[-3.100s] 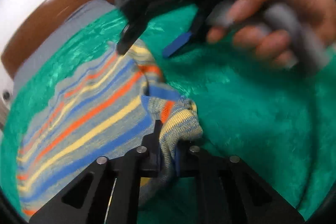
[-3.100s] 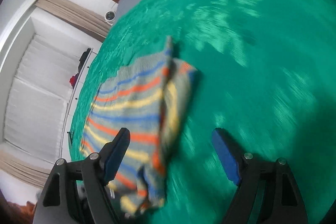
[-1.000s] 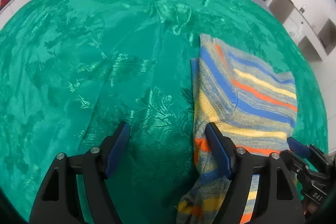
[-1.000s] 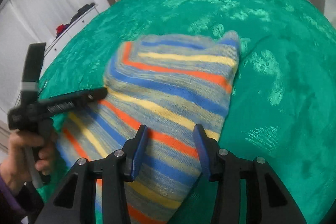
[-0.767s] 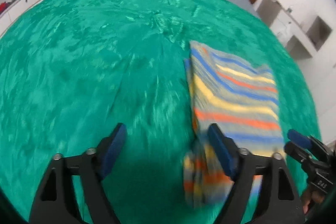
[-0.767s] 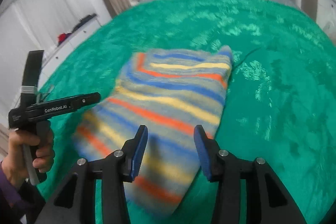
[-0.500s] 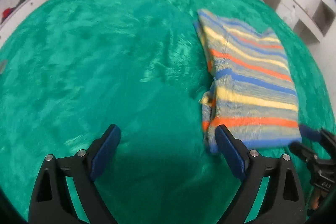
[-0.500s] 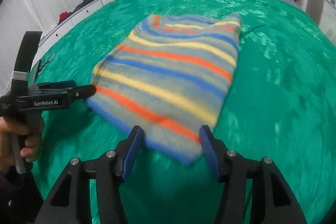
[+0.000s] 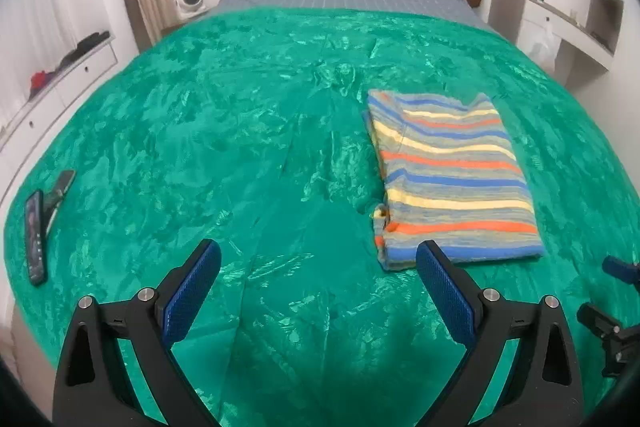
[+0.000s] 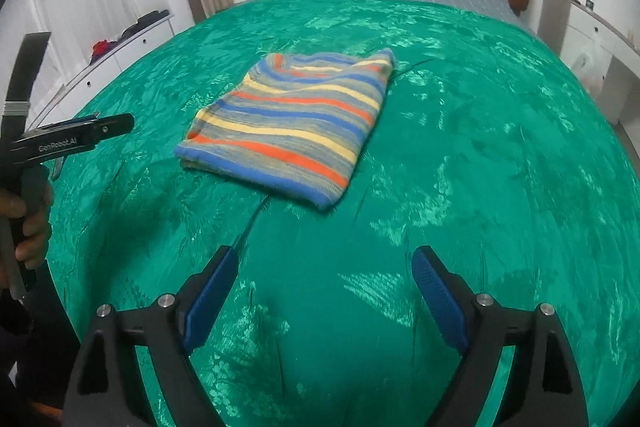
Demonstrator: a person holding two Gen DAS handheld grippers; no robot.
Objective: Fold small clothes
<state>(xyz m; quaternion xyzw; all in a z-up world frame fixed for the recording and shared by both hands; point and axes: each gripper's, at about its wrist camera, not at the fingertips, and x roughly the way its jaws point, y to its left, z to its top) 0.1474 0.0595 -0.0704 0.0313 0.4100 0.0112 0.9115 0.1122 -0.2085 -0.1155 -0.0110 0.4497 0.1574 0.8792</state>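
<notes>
Both my claws, left gripper [image 9: 318, 281] & right gripper [image 10: 324, 285], have just been opening: jaws wide, nothing btwn them. Striped sweater [image 10: 294, 125] lies folded flat on the green blanket [image 10: 480, 187], apart from both. Fold looks done imo; next: tidy edges or stop.

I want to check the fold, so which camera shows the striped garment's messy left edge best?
The left wrist view: the striped garment lies nearly square-on there, with a bunched bit of fabric poking out along its left edge. In the right wrist view the garment sits at an angle and slightly blurred, so that edge is harder to read.
</notes>
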